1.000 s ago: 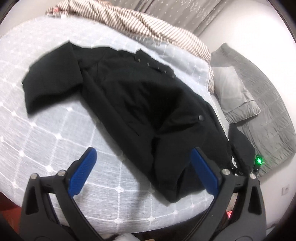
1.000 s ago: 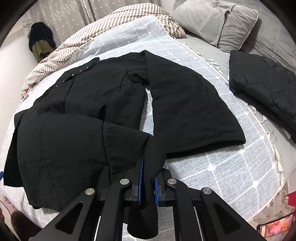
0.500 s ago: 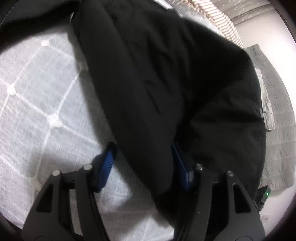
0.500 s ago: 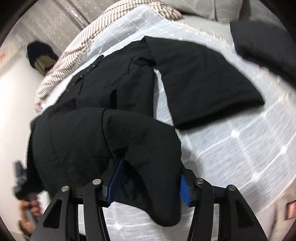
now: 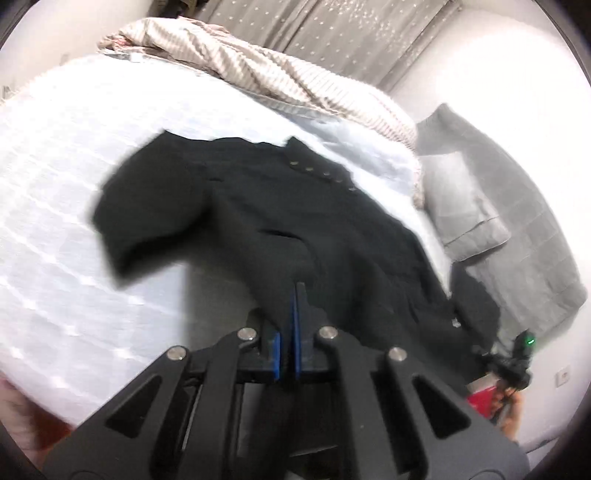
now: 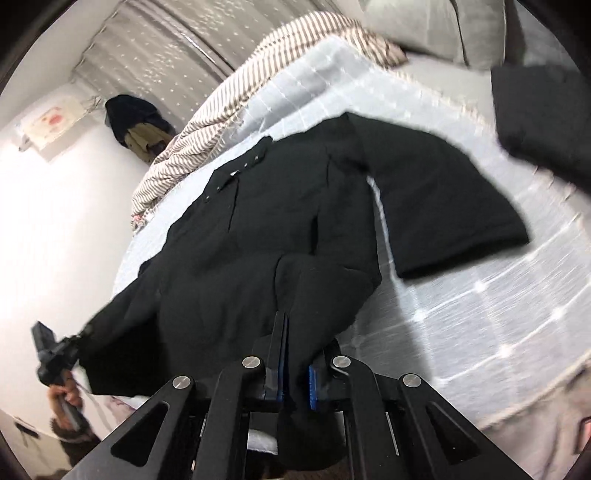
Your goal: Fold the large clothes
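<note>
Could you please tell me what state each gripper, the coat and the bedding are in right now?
Left gripper: just closed, shut on coat hem.
Right gripper: just closed, shut on coat hem.
Black coat: spread out, hem lifted.
Striped blanket: bunched up.
Grey pillow: lying flat.

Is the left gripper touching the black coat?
Touching. The left wrist view shows the left gripper closed on the black coat's hem, fabric pinched between the blue pads.

Non-task: striped blanket [image 5: 295,77] bunched at bed's far edge, grey pillow [image 5: 461,206], sparkly grey curtain [image 5: 354,33], wall socket [image 5: 562,377].
</note>
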A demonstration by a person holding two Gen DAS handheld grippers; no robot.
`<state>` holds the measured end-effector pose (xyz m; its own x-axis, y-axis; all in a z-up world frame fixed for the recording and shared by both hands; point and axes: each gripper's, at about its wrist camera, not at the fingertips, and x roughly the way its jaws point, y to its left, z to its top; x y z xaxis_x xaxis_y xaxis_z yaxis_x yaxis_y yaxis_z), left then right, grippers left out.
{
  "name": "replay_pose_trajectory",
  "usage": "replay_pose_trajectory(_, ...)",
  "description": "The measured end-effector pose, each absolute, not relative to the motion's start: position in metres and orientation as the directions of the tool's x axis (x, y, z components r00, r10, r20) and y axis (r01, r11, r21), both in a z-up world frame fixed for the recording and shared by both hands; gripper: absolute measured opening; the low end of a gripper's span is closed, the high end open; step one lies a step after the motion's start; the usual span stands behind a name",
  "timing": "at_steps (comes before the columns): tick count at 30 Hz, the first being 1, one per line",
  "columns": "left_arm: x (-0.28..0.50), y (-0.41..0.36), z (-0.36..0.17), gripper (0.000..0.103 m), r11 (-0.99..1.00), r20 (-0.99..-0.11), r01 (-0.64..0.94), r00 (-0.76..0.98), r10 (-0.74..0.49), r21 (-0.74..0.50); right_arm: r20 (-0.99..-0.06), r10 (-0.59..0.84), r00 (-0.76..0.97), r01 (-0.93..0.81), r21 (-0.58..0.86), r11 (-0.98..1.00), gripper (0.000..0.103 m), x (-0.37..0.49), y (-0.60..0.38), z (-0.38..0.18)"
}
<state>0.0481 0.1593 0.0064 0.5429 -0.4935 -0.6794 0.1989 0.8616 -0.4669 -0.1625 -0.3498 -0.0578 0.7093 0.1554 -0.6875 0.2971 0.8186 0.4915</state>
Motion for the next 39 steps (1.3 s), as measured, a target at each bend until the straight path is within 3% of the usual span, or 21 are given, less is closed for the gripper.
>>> replay_pose_trajectory(2, 0.047, 0.167, -0.009, 0.007, 0.907, -0.750, 0.181, 0.514, -0.416, -0.379, -0.731, 0.084, 0.677, 0.333, 0.406, 0.851, 0.008, -0.169, -0.348, -0.053)
replay_pose_trajectory(5, 0.045, 0.160, -0.046, 0.012, 0.971, -0.869, 0.158, 0.437, -0.233, -0.181, -0.818, -0.040, 0.573, 0.421, 0.252, 0.871, 0.018, -0.170, -0.348, -0.068)
replay_pose_trajectory(8, 0.029, 0.146, -0.056, 0.014, 0.987, -0.893, 0.157, 0.439, -0.096, -0.029, -0.861, -0.121, 0.494, 0.485, 0.157, 0.860, 0.026, -0.171, -0.347, -0.082)
replay_pose_trajectory(9, 0.025, 0.147, -0.053, 0.023, 0.985, -0.888, 0.167, 0.449, -0.103, -0.029, -0.863, -0.128, 0.489, 0.487, 0.149, 0.861, 0.028, -0.172, -0.346, -0.082)
replay_pose_trajectory(10, 0.020, 0.144, -0.050, 0.041, 0.983, -0.879, 0.179, 0.460, -0.127, -0.048, -0.861, -0.125, 0.493, 0.483, 0.152, 0.862, 0.032, -0.172, -0.344, -0.081)
replay_pose_trajectory(11, 0.016, 0.145, -0.049, 0.052, 0.978, -0.870, 0.195, 0.469, -0.156, -0.070, -0.855, -0.117, 0.506, 0.477, 0.164, 0.864, 0.041, -0.173, -0.342, -0.077)
replay_pose_trajectory(12, 0.013, 0.142, -0.044, 0.073, 0.971, -0.858, 0.223, 0.480, -0.186, -0.086, -0.849, -0.108, 0.517, 0.467, 0.173, 0.867, 0.049, -0.174, -0.340, -0.074)
replay_pose_trajectory(13, 0.014, 0.143, -0.043, 0.079, 0.966, -0.847, 0.243, 0.492, -0.200, -0.087, -0.843, -0.102, 0.528, 0.455, 0.179, 0.872, 0.066, -0.172, -0.337, -0.072)
replay_pose_trajectory(16, 0.027, 0.140, -0.048, 0.079, 0.964, -0.844, 0.257, 0.502, -0.188, -0.062, -0.811, -0.090, 0.579, 0.412, 0.195, 0.890, 0.071, -0.169, -0.331, -0.068)
replay_pose_trajectory(23, 0.089, 0.124, -0.076, 0.079, 0.949, -0.822, 0.247, 0.488, -0.294, -0.193, -0.789, -0.028, 0.614, 0.316, 0.213, 0.925, 0.071, -0.097, -0.292, -0.070)
replay_pose_trajectory(27, 0.116, 0.100, -0.094, 0.079, 0.906, -0.792, 0.337, 0.464, -0.397, -0.257, -0.767, 0.021, 0.641, 0.235, 0.223, 0.946, 0.071, -0.040, -0.254, -0.072)
replay_pose_trajectory(32, 0.132, 0.096, -0.158, 0.079, 0.921, -0.914, 0.313, 0.252, -0.318, -0.234, -0.780, 0.124, 0.613, 0.147, 0.266, 0.953, 0.072, 0.024, -0.209, -0.092)
replay_pose_trajectory(35, 0.111, 0.101, -0.148, 0.079, 0.883, -0.904, 0.420, 0.258, -0.340, -0.212, -0.793, 0.160, 0.587, 0.115, 0.277, 0.954, 0.072, 0.045, -0.193, -0.102)
replay_pose_trajectory(39, 0.102, 0.128, -0.117, 0.079, 0.907, -0.873, 0.398, 0.381, -0.303, -0.141, -0.800, 0.155, 0.580, 0.080, 0.245, 0.966, 0.072, 0.078, -0.179, -0.114)
